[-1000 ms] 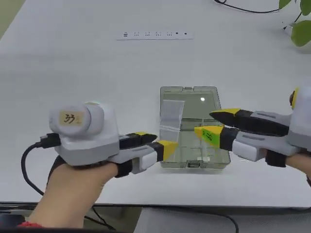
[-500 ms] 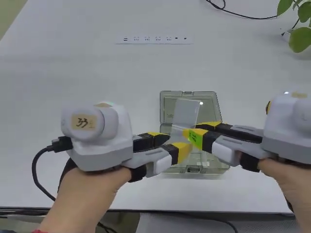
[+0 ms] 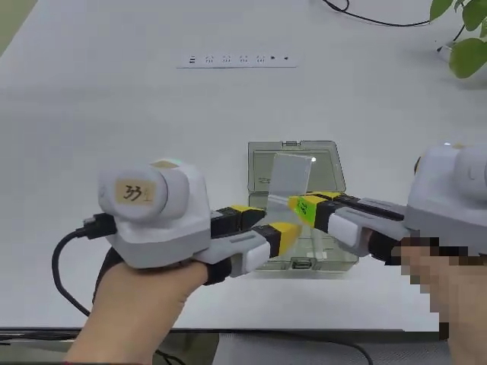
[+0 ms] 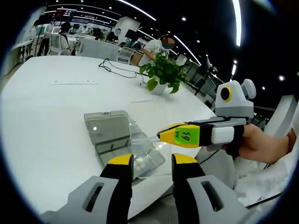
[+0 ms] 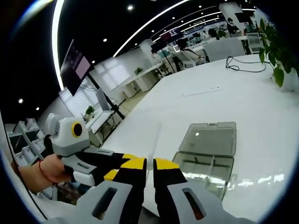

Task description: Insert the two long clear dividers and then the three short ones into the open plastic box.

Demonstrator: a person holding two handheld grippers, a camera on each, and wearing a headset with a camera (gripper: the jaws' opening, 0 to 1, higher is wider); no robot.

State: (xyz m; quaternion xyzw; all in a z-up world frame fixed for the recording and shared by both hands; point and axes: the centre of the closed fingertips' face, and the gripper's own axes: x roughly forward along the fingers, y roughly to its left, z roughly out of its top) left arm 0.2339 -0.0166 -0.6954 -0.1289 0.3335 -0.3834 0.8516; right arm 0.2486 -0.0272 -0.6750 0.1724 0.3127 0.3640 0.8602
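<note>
right gripper clamped on a clear divider, upright just above the open box; left gripper spread and empty beside the box's near edge. risk of the slick divider twisting in the pinch, missing its slot, wedging crooked.

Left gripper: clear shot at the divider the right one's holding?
Probably yes. The left gripper is open, with the divider just ahead of its jaws and nothing in between. The right gripper pinches the divider from one side, and the rest of it looks free.
</note>
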